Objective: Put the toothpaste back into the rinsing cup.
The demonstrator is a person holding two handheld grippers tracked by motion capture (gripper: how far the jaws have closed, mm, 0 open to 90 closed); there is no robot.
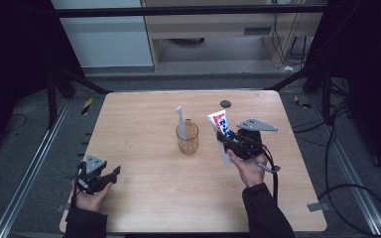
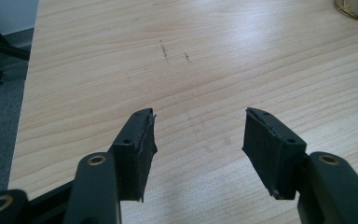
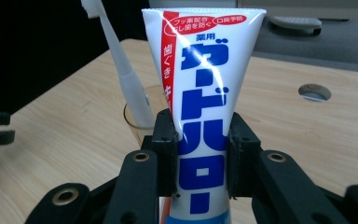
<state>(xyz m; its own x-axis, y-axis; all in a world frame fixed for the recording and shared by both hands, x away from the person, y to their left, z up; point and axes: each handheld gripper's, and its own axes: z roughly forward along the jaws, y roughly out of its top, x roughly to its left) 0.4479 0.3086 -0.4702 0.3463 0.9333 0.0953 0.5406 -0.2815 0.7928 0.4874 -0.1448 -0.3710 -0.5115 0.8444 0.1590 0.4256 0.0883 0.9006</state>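
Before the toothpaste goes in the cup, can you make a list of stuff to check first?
1. Grip on the toothpaste tube: ok. The right gripper has both pads pressed on its sides.
2. Tube lifted off the table: ok, it is held up, crimped end on top.
3. Cup standing upright: ok.
4. Room in the cup: cannot tell for sure. A toothbrush already stands in it, leaning to one side.
5. Left gripper out of the way: ok. It is open, holds nothing and sits near the table's near left corner.
6. Path from tube to cup: ok, bare wood between them.
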